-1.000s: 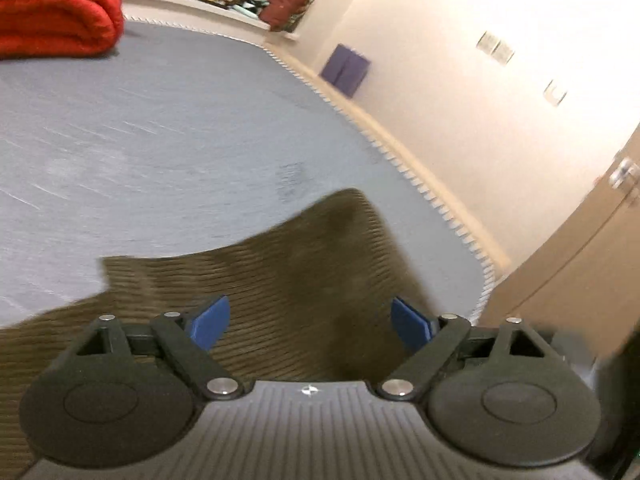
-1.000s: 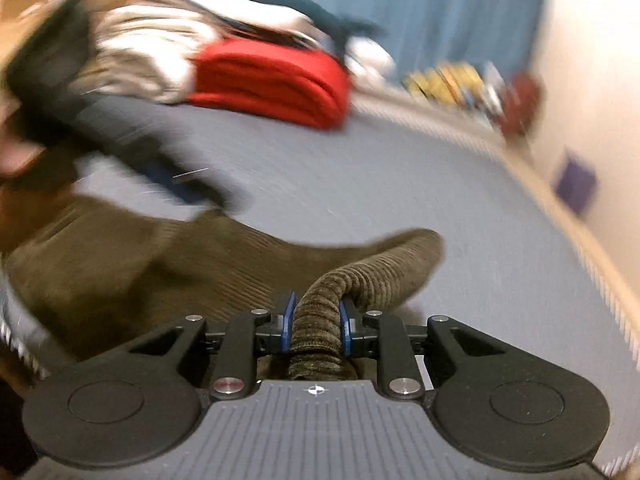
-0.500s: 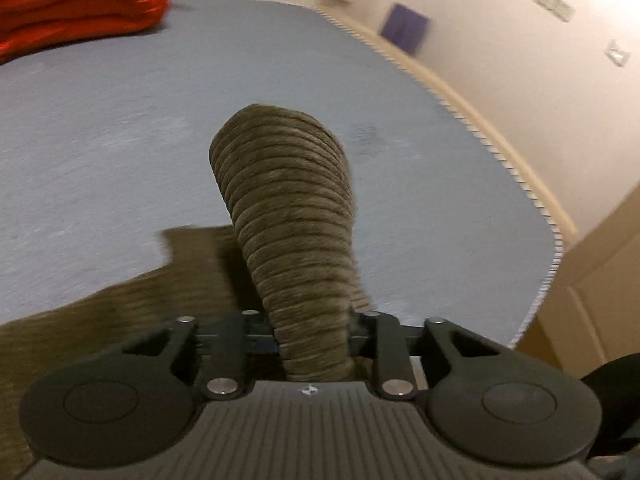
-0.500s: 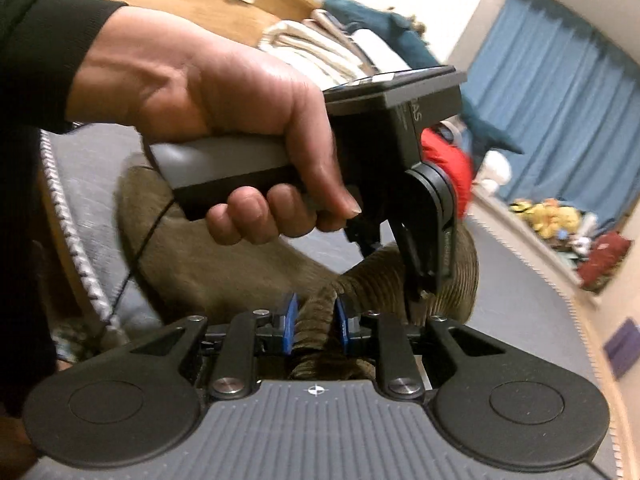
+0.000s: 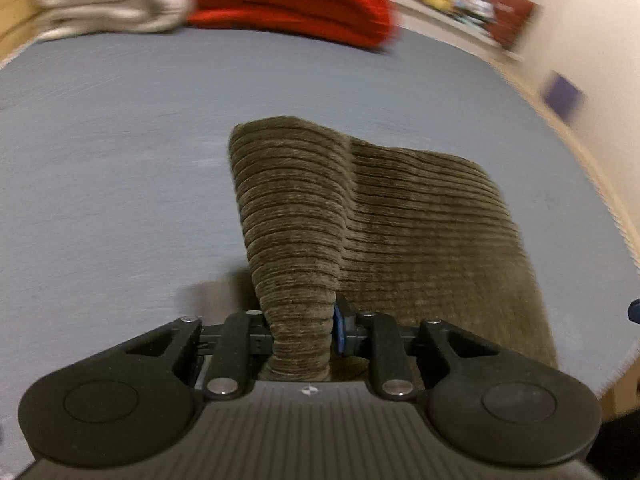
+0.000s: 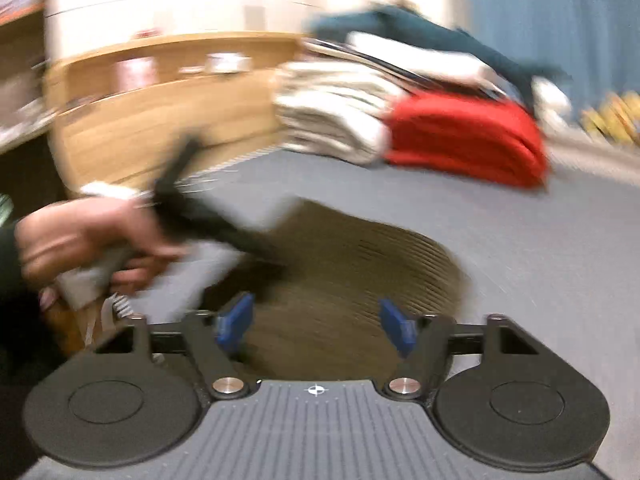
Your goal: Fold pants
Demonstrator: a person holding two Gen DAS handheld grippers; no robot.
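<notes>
1. Pinching a bunched fold of the brown corduroy pants [image 5: 304, 240], the left gripper [image 5: 302, 330] has its jaws easing apart, cloth still between them at lower centre.
2. Right gripper [image 6: 316, 324] is opening wide, nothing between its pads.
3. Pants lie mid-frame on the grey mat [image 5: 100, 160]; red blanket [image 5: 288, 0] up top.

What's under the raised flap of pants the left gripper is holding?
Under the flap in the left gripper: grey mat and, rightward, the pants' lower layer. Anything directly beneath the fold is hidden.
</notes>
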